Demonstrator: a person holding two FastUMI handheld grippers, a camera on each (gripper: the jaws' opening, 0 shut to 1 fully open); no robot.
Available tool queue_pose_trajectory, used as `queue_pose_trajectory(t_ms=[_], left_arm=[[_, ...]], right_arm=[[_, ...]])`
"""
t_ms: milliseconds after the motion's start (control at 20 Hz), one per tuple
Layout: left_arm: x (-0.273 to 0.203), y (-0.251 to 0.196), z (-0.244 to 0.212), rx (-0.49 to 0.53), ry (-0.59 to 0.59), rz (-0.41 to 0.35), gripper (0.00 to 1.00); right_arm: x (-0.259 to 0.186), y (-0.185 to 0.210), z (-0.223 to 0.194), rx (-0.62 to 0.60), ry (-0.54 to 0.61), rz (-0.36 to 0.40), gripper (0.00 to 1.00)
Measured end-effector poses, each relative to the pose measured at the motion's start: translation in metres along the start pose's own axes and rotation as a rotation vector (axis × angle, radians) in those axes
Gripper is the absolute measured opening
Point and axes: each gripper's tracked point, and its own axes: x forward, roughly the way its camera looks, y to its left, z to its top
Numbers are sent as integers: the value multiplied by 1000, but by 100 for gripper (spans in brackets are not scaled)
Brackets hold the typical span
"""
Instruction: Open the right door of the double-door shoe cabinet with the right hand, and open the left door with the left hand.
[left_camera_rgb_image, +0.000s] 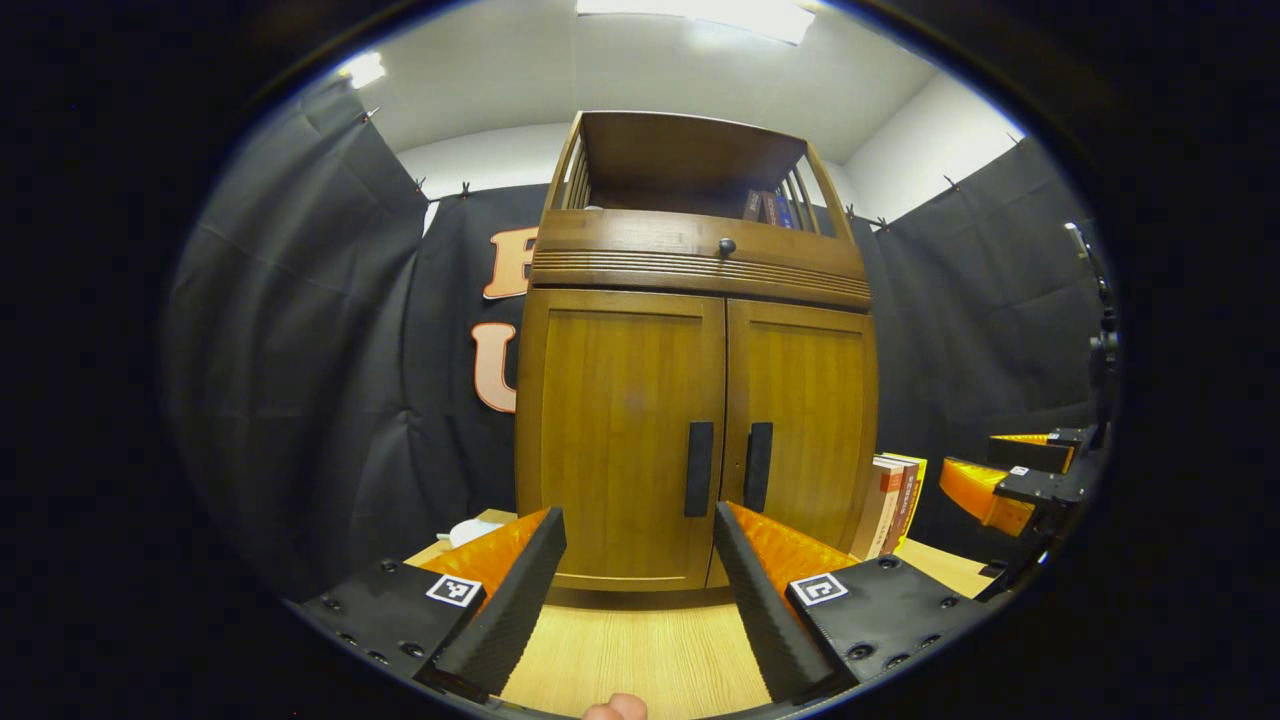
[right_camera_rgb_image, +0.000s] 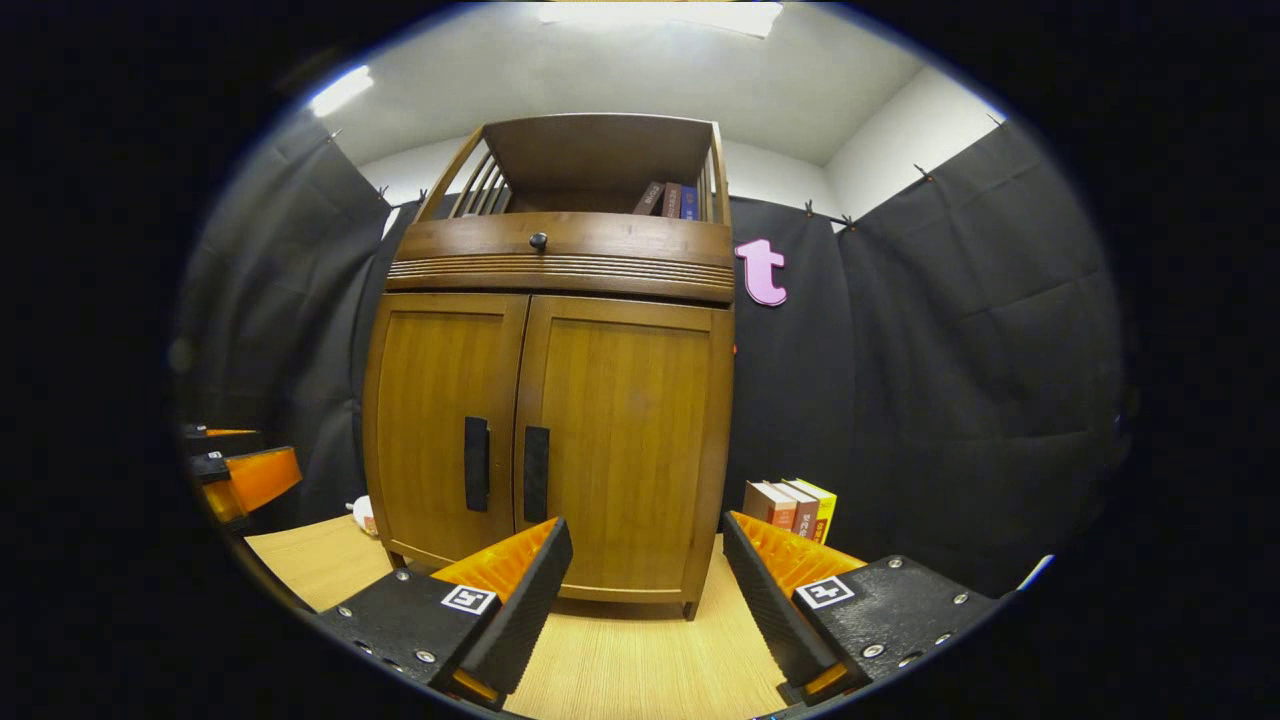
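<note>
the left gripper has its jaws spread wide with nothing between them, held above the light wooden table and apart from the cabinet. past its fingers stands the shoe cabinet, upright on the table, both doors closed. the left door and the right door meet in the middle, each with a dark upright handle just beside the seam. a fingertip shows at the bottom edge of the left gripper view.

the right gripper is likewise released, jaws wide and empty, near the cabinet's front but not touching it. in the right gripper view the right door faces the fingers, its handle close to the seam. above the doors runs a drawer with a small round knob, and an open shelf on top holds some books. more books stand upright on the table just beside the cabinet's right side. a small white thing lies by its left side, too small to tell.
</note>
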Motion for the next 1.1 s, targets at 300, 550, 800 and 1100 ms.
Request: queue_pose_trajectory(t_ms=[300, 550, 800, 1100], left_arm=[[0, 11, -4, 5, 22, 24, 96], [1, 17, -3, 19, 25, 40, 96], [1, 24, -4, 13, 30, 56, 93], [5, 29, -3, 18, 35, 66, 99]], right_arm=[[92, 41, -7, -22, -8, 89, 93], [169, 85, -31, 17, 52, 156, 98], [208, 115, -48, 54, 89, 211, 93], [229, 124, -56, 110, 106, 206, 85]])
